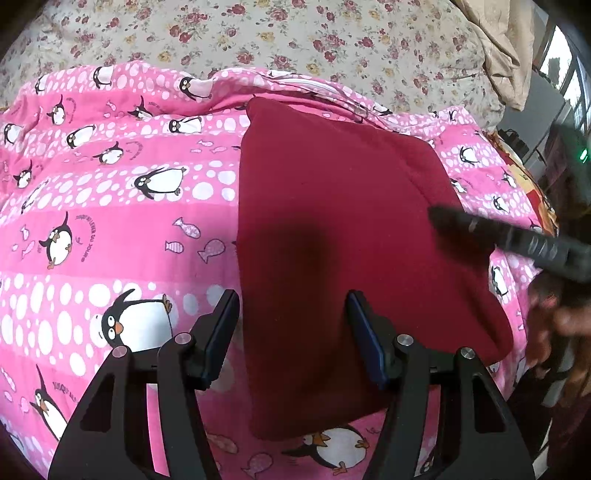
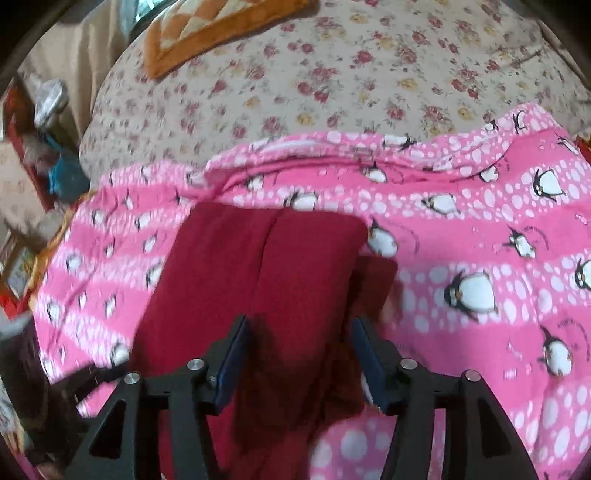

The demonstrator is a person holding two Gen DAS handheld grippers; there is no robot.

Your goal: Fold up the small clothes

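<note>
A dark red garment lies folded flat on a pink penguin-print blanket. My left gripper is open and empty, its jaws hovering over the garment's near left edge. The right gripper's fingers show in the left wrist view as a blurred black shape over the garment's right side. In the right wrist view the garment lies below my right gripper, which is open with nothing between its jaws; a fold line runs down the cloth's middle.
A floral bedsheet lies beyond the pink blanket. An orange-bordered cushion sits at the far left of the bed. Cluttered shelves stand off the bed's left edge.
</note>
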